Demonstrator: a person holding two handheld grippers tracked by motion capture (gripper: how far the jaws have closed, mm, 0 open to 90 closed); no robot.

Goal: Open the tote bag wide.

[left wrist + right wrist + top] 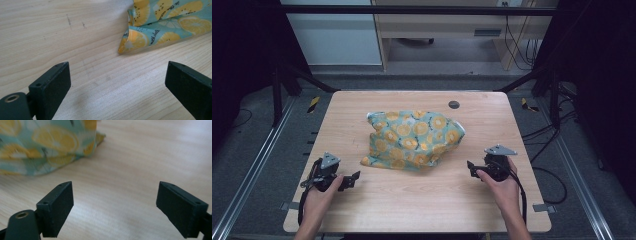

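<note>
A crumpled teal cloth [414, 139] printed with orange slices lies in a heap at the middle of the wooden table [422, 200]. My left gripper [352, 179] rests on the table to the cloth's front left, open, with bare wood between its jaws. In the left gripper view [117, 82] the cloth's folded corner [135, 40] lies just ahead, apart from the jaws. My right gripper [471, 167] sits to the cloth's front right, open and holding nothing. The right gripper view [115, 205] has the cloth [45, 142] ahead at the upper left.
A small round grey grommet [454, 104] is set into the table near its far edge. Black frame rails and cables run along both sides of the table. A pale cabinet and desk stand on the floor beyond.
</note>
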